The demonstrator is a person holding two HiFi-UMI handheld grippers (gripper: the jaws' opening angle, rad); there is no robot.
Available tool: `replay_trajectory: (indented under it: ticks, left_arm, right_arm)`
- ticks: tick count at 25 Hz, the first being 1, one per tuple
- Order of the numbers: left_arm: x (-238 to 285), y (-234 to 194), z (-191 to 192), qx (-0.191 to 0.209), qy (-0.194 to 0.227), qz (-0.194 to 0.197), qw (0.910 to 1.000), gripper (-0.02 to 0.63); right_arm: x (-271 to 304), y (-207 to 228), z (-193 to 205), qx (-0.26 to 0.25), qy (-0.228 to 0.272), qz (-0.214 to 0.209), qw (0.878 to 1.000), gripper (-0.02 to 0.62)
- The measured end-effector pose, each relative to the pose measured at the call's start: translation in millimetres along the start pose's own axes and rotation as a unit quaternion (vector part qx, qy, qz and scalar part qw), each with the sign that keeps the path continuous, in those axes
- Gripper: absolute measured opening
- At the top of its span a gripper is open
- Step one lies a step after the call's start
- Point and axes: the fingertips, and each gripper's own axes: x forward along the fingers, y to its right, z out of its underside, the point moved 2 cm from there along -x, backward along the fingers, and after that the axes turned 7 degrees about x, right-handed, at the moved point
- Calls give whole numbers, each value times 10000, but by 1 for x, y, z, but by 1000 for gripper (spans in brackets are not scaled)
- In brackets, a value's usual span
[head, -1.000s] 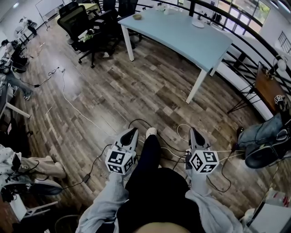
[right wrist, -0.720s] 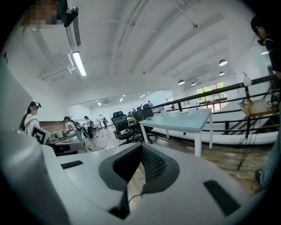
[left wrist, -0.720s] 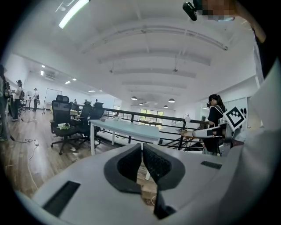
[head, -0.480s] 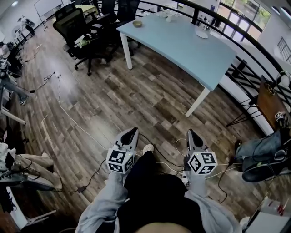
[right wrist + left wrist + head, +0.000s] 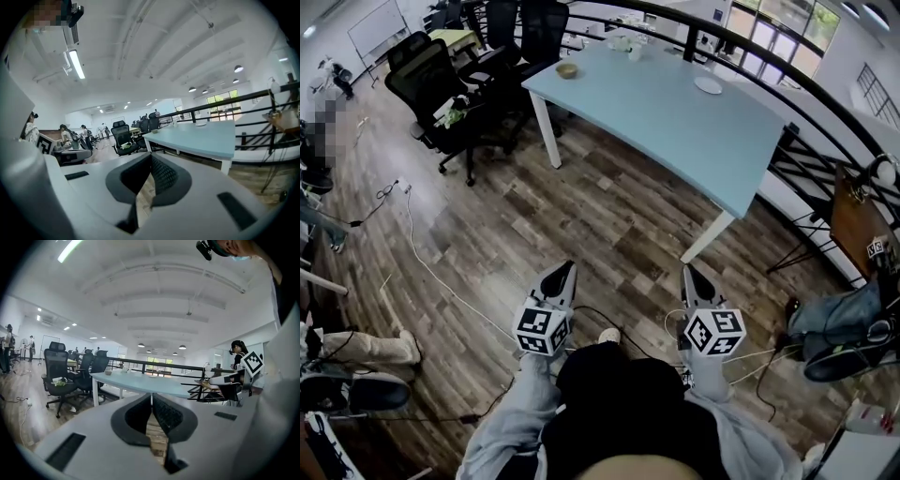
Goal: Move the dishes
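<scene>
2 tools show low in the head view, the left tool (image 5: pixel 566 269) and the right tool (image 5: pixel 687 272). They sit side by side over bare plank floor (image 5: pixel 581 197), both well short of the worktop (image 5: pixel 675 108). 1 pale blue worktop stands ahead, with open floor along its whole near edge. A black railing (image 5: pixel 825 103) runs close behind its far and right edges, and at least 3 black office chairs (image 5: pixel 431 80) crowd its left end. On it lie 1 bowl (image 5: pixel 567 70) near the left corner and 1 plate (image 5: pixel 708 85) towards the far edge, well apart. Some pale things at the far edge are too small to count. 1 white cable (image 5: pixel 441 272) trails over the floor at left.

The left gripper view shows that tool narrow, its tips together with nothing between them. The worktop's long edge lies ahead, with bowl and plate on top.

The right gripper view shows the right tool just as narrow and empty. The worktop's corner is ahead, clear floor before it, with the railing to the right.
</scene>
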Motion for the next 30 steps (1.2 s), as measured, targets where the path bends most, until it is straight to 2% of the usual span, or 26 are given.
replay_trajectory:
  ticks: [8,21,25,30]
  left_arm:
    - [40,-35,-5,29,-21,165,9999,25]
    - [59,-40,14,-98,-383,163,9991,25]
    - [83,-48,19,-109,-501,184,9985,25]
    - [127,-67,12,-136,-418,138,9989,25]
  right_arm:
    - [54,-4,-12,66,-10,43,10000,9]
    - [86,5,-3,249,-373,-1,9990,9]
    - [107,17,-5,315,-436,23,9985,9]
    - [145,36,-23,266,-440,8,9987,9]
